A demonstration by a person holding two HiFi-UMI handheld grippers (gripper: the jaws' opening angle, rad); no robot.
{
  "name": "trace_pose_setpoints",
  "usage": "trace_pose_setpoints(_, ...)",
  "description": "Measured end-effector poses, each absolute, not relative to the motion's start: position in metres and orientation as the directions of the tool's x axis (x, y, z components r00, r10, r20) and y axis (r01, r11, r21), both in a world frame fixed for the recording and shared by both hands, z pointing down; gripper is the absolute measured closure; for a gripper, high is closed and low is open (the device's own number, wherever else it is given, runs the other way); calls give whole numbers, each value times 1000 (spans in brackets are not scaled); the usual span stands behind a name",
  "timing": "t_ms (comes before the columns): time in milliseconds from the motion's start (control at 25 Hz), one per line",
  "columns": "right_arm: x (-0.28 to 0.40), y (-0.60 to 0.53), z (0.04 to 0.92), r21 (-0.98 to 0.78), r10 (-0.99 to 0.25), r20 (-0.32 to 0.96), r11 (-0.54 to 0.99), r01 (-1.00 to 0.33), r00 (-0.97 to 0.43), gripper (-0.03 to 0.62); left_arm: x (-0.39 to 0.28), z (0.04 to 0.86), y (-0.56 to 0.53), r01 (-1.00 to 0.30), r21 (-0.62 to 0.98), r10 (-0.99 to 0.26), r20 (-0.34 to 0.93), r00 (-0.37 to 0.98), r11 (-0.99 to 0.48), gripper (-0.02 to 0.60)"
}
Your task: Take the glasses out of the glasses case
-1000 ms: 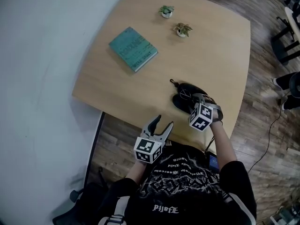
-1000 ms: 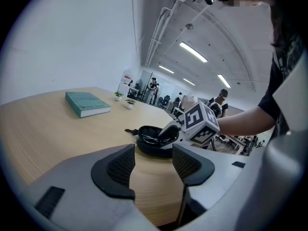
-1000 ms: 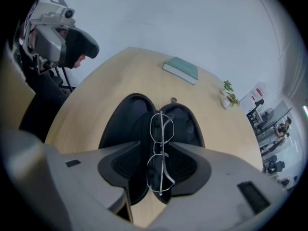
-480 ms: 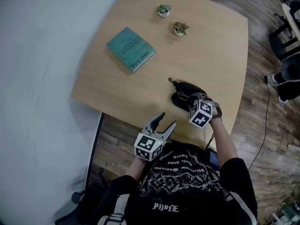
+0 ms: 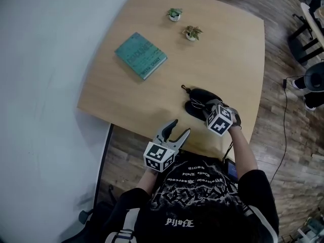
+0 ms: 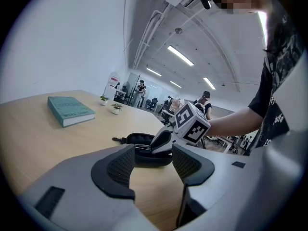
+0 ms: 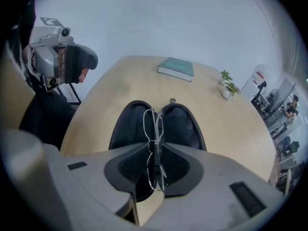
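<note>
A black glasses case (image 5: 198, 101) lies open near the table's front edge, both halves spread (image 7: 179, 124). Thin wire-framed glasses (image 7: 154, 124) stand folded on edge over its hinge. My right gripper (image 7: 155, 170) points steeply down into the case, and its jaws are closing with the glasses between the pads, which touch the frame on both sides. In the head view its marker cube covers its jaws (image 5: 206, 111). My left gripper (image 5: 178, 130) hovers open at the table's front edge, left of the case, with nothing between its fingers (image 6: 153, 165). From there the case (image 6: 137, 139) is seen beyond it.
A teal book (image 5: 140, 55) lies at the table's left middle. Two small potted plants (image 5: 174, 14) (image 5: 192, 32) stand at the far side. The round wooden table (image 5: 238, 59) ends just in front of me, with wood floor and office furniture beyond.
The right gripper's cube has tilted and shifted slightly right over the case. The left gripper has edged a little right and up toward the table edge.
</note>
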State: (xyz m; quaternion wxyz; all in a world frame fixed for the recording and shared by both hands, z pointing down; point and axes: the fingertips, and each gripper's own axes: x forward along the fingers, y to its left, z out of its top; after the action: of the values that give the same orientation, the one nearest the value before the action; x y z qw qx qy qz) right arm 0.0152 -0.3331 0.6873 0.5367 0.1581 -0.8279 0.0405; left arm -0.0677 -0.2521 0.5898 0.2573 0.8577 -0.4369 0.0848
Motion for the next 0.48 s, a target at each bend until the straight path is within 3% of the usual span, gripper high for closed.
trace_pose_setpoints(480, 15, -331, 638, 146, -357, 813, 891, -431, -461, 507, -77, 588, -261, -819, 318, -727, 381, 572, -477, 334)
